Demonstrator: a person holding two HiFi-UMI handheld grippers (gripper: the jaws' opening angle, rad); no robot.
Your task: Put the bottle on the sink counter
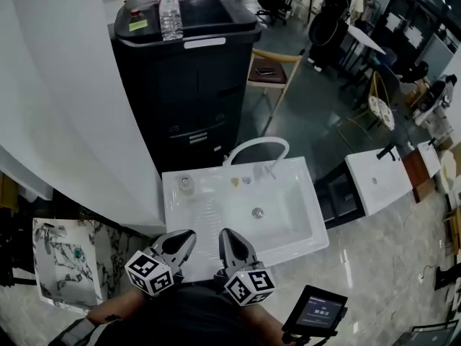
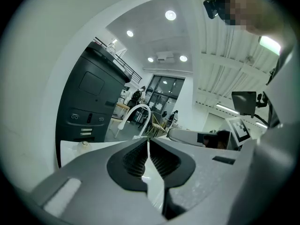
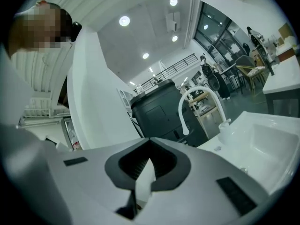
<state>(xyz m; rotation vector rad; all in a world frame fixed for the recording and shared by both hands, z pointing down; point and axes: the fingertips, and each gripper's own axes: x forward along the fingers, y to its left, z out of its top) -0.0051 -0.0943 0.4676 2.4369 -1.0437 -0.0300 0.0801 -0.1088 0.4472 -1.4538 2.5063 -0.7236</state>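
1. My left gripper is closed tight, with nothing between its jaws.
2. My right gripper, just beside it, is also closed and empty.
3. Both hover over the near edge of the white sink.
4. The bottle stands upright on the black cabinet behind the sink, well apart from both.

Held low, side by side, tips forward: left gripper and right gripper, each with jaws pressed together (nothing caught between either pair).
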